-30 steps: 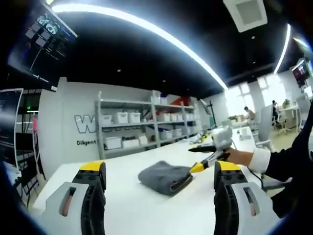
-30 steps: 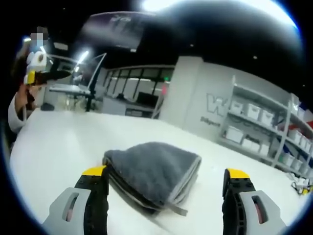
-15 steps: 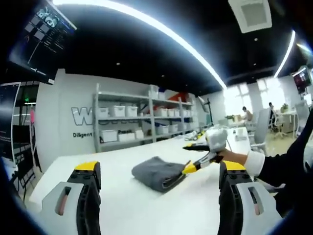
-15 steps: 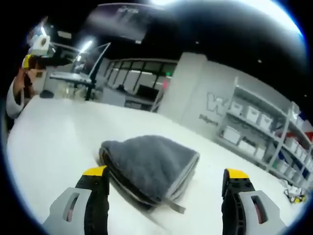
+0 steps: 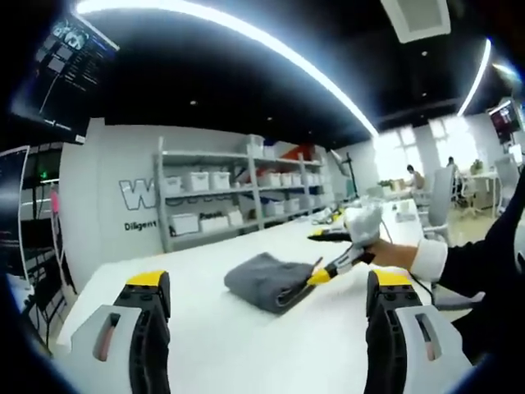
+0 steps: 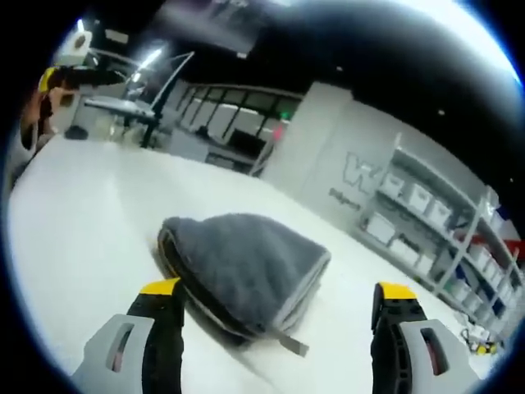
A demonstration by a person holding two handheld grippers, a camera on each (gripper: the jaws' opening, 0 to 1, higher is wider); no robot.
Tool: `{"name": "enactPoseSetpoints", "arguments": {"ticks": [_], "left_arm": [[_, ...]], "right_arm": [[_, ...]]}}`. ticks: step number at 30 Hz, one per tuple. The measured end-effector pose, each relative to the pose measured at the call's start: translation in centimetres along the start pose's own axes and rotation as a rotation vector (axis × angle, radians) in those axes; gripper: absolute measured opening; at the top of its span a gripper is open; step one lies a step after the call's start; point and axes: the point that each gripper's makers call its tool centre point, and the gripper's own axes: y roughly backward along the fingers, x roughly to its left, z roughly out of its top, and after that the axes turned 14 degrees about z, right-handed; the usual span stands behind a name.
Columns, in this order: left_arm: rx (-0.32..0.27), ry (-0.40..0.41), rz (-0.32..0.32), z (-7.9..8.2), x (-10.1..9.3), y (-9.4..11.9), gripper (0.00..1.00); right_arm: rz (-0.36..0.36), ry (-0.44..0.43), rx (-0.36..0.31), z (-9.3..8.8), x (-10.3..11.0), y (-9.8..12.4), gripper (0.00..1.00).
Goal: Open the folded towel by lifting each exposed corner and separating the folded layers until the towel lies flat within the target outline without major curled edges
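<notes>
The grey towel [image 6: 242,267] lies folded on the white table [image 6: 74,238], several layers stacked, with a paler hem running round its edge and a small tab of that hem sticking out at the near corner. In the right gripper view it sits just beyond the tips of the right gripper [image 6: 275,300], between the lines of the two yellow-tipped jaws, which stand wide apart with nothing between them — the towel is not touched by either jaw as far as this view shows.

In the left gripper view the same towel [image 5: 264,281] rests well out on the table [image 5: 246,353], ahead of the left gripper [image 5: 267,287], whose jaws are likewise spread wide and empty. The right gripper [image 5: 328,256] comes in from the right there, held by a hand [image 5: 385,254] in a white cuff and dark sleeve; its lower yellow tip is right at the towel's near edge, its jaws parted — whether the tip touches the cloth cannot be told.

Behind the table stands a grey shelving unit [image 5: 238,193] loaded with white bins, against a pale wall with dark lettering. Long strip lights [image 5: 246,41] cross the dark ceiling. A dark monitor [image 5: 61,78] hangs at the upper left of the left gripper view.
</notes>
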Motion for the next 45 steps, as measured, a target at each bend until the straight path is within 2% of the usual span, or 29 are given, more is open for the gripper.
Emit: {"name": "enactPoseSetpoints", "arguments": {"ticks": [5, 12, 17, 22, 32, 37, 45], "left_arm": [[0.013, -0.012, -0.01, -0.4, -0.2, -0.1, 0.98], [0.018, -0.028, -0.013, -0.4, -0.4, 0.0, 0.97], [0.019, -0.041, 0.0, -0.5, -0.1, 0.0, 0.97], [0.026, -0.047, -0.002, -0.6, -0.1, -0.1, 0.97], [0.059, -0.096, -0.005, -1.4, -0.5, -0.3, 0.97], [0.079, -0.132, -0.001, -2.0, -0.6, -0.5, 0.96], [0.087, -0.141, -0.002, -2.2, -0.7, -0.6, 0.96]], "right_arm": [[-0.027, 0.063, 0.024, 0.1, 0.0, -0.4, 0.96], [-0.094, 0.102, 0.044, 0.0, -0.6, -0.8, 0.99], [-0.093, 0.091, 0.037, 0.0, -0.5, -0.7, 0.99], [-0.108, 0.118, 0.052, 0.0, -0.3, -0.8, 0.99], [-0.121, 0.171, 0.037, 0.8, 0.4, -1.0, 0.99], [-0.118, 0.169, 0.047, 0.6, 0.5, -1.5, 0.99], [-0.114, 0.161, -0.002, 1.5, 1.1, -1.8, 0.99]]}}
